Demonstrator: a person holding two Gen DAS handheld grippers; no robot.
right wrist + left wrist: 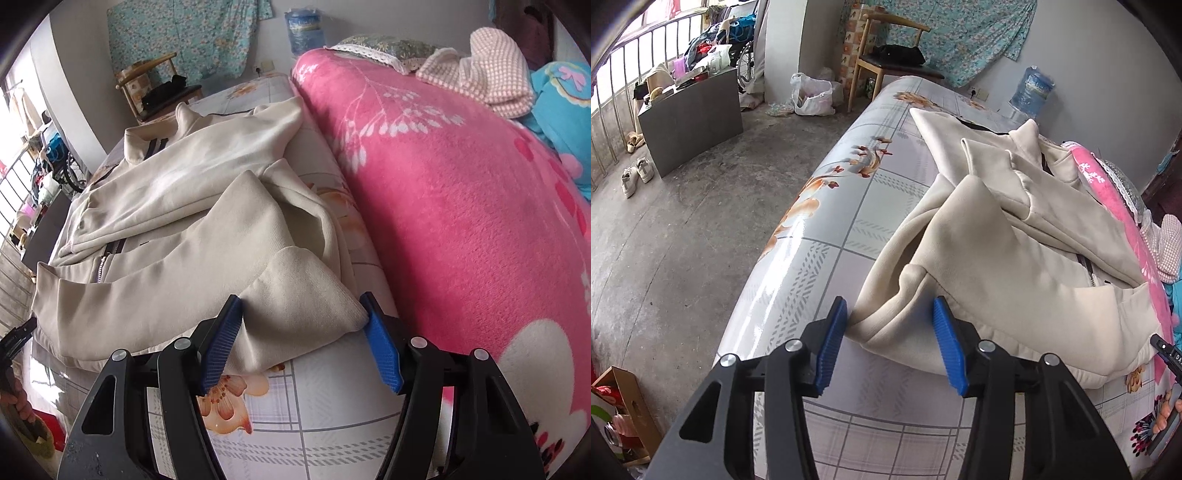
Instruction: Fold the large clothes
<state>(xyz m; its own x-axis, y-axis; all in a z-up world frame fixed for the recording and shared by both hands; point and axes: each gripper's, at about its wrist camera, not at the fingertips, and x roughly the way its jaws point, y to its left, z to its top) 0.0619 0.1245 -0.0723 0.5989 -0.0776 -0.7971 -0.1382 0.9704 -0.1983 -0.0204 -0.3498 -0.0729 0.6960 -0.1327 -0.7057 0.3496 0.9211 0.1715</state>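
A cream zip-up jacket (1015,240) lies rumpled on a bed (849,221) covered in a plaid, flower-print sheet. In the left wrist view my left gripper (890,306) hangs low over the jacket's near left corner. A folded sleeve end (905,288) sits between its blue pads, and the jaws stand apart without squeezing it. In the right wrist view the same jacket (166,184) spreads to the left. My right gripper (301,299) straddles a sleeve cuff (299,288), with the jaws wide and the cuff's edges close to both pads.
A pink blanket (461,203) is heaped along the bed's right side, with a checked cloth (487,70) and a blue pillow (561,103) beyond it. Left of the bed is concrete floor with a grey cabinet (690,118), shoes (635,177), a wooden chair (886,59) and a water bottle (1030,92).
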